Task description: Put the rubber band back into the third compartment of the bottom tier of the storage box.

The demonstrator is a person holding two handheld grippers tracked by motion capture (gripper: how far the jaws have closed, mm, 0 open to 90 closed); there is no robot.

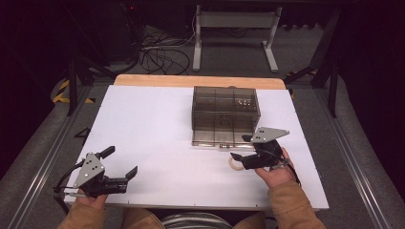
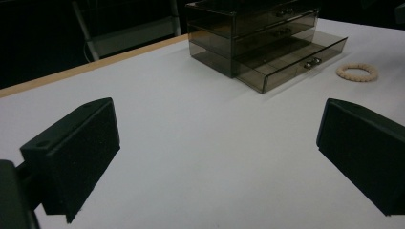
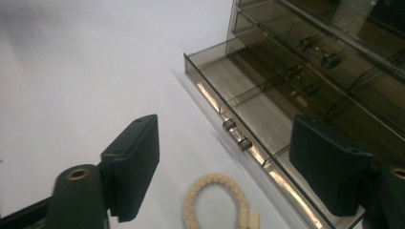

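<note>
Just in front of the smoky transparent plastic drawer box (image 1: pixel 224 114), whose bottom drawer (image 3: pixel 248 112) stands pulled out, lies a cream braided ring-shaped bracelet (image 1: pixel 235 163), probably light and pliable, best pinched across its cord, with the right gripper (image 1: pixel 242 153) over it, fingers apart, and the left gripper (image 1: pixel 119 164) well away, fingers apart, low over the white table (image 1: pixel 157 129).

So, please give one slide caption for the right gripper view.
Open right gripper above a bracelet, beside the organizer's open bottom drawer.

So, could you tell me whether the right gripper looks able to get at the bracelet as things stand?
Probably yes: the right gripper is open, the bracelet lies bare on the table between its fingers, and nothing covers it.
</note>
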